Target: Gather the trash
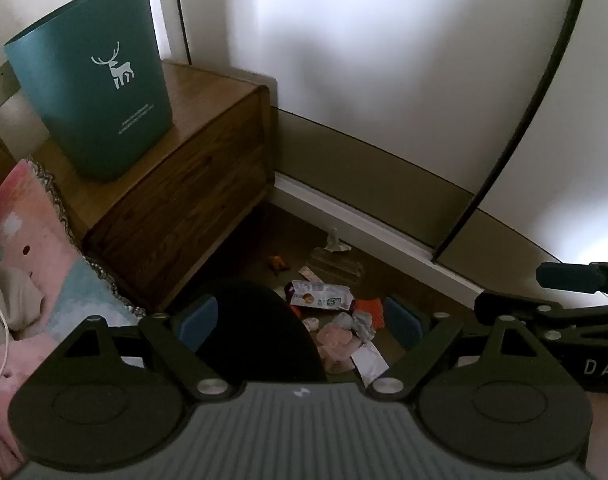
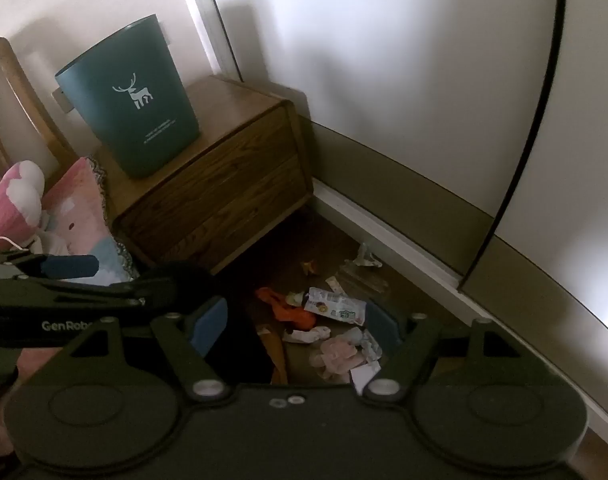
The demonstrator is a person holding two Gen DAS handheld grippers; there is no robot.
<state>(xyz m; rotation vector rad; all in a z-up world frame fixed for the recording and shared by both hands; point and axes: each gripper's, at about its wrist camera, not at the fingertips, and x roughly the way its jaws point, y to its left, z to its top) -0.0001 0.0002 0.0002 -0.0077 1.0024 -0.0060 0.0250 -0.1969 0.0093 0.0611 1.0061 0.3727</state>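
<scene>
Teal bin with the deer print is parked up on the wooden nightstand, probably so it's easy to reach. The trash pile of wrappers and tissues is on the floor, down in front of the nightstand. Left claw and right claw both hang over it, gaping wide and empty, so I'd guess nothing's collected yet.

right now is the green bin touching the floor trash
Apart. The right wrist view shows the green bin standing on the wooden nightstand, with the trash pile on the floor below.
</scene>
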